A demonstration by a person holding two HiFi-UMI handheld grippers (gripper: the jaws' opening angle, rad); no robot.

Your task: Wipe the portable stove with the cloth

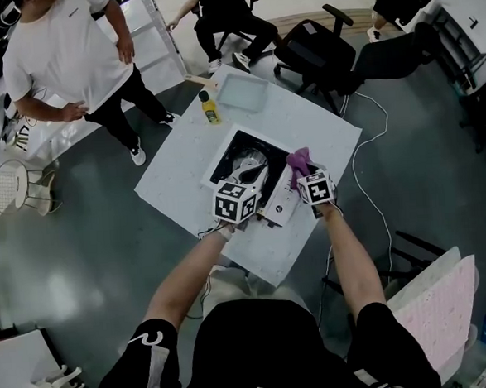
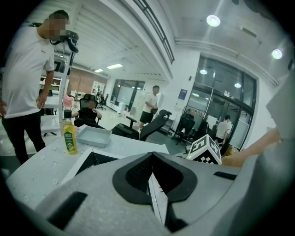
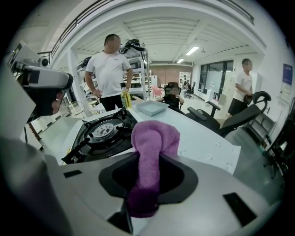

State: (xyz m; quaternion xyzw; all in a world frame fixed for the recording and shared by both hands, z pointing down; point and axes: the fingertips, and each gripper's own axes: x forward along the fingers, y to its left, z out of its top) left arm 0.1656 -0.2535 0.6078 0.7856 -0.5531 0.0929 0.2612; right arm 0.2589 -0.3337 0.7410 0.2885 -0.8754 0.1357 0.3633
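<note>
Right hand-held gripper (image 3: 146, 182) grasps the purple cloth (image 3: 154, 138) by the portable stove's (image 3: 103, 131) right edge; only its view shows the burner. Left hand-held gripper (image 2: 154, 182) clenches a thin white stove edge. The stove sits mid-surface (image 1: 183, 164), with a yellow bottle (image 2: 69, 137) and tray (image 2: 93, 136) at the far corner. A standing person (image 3: 109, 69) and office chairs (image 1: 312, 51) lie beyond.

The head view looks steeply down on the desk (image 1: 175, 169) from high above. Both gripper views sit low by its near edge, facing across it. All three share the stove (image 1: 242, 160) and bottle (image 1: 210, 108).
</note>
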